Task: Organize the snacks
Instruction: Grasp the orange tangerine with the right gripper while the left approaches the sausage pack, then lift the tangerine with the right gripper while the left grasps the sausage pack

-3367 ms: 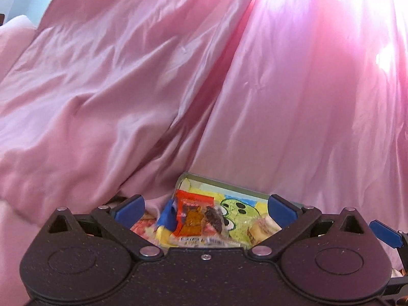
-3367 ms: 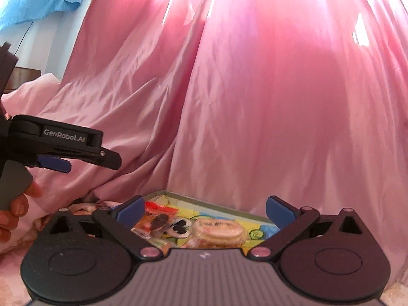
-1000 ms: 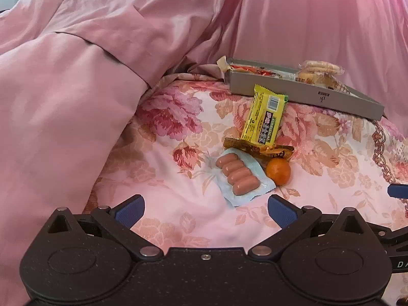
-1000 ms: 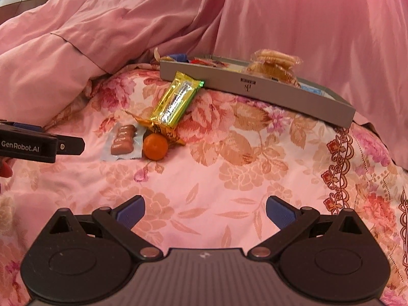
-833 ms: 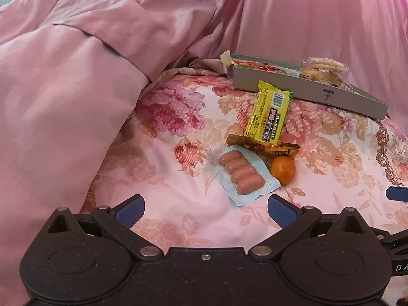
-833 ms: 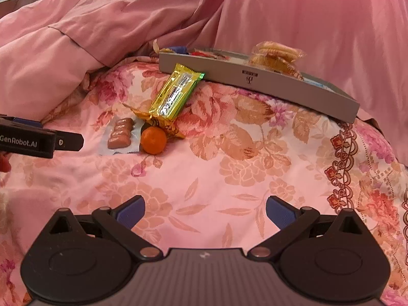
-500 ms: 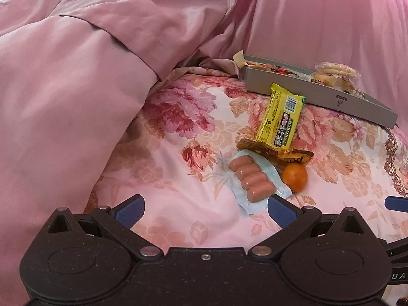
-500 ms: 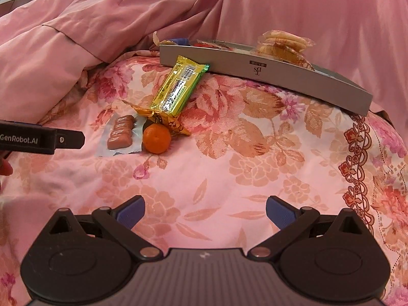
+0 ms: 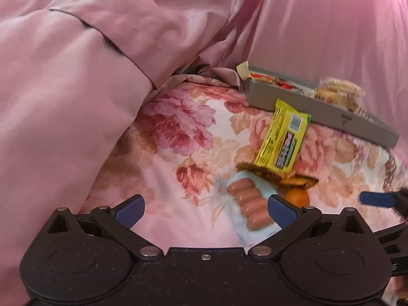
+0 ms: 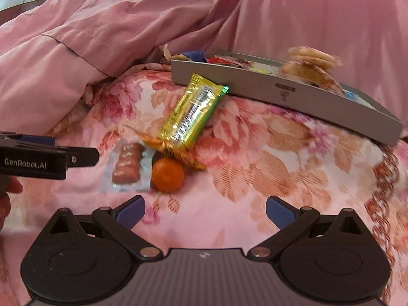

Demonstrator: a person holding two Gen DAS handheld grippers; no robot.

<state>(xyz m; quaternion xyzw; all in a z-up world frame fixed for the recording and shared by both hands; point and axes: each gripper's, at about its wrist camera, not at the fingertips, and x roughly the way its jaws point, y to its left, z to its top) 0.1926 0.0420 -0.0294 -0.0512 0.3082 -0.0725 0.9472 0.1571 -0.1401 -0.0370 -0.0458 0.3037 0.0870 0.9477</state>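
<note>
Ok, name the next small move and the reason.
Probably lower the open left gripper onto the sausage pack: it lies loose on the bedspread just ahead, outside the tray, with the right gripper open and farther off.

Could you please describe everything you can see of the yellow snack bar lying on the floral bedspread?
The yellow snack bar is a sealed, glossy foil wrapper with crimped ends, a green edge at its top, a barcode and dark print. It lies flat and unopened, slanted on the floral bedspread. Its upper end reaches the wall of the grey tray; its lower end overlaps a crinkled golden-brown wrapper, next to the orange fruit and sausage pack. Neither gripper touches it.
</note>
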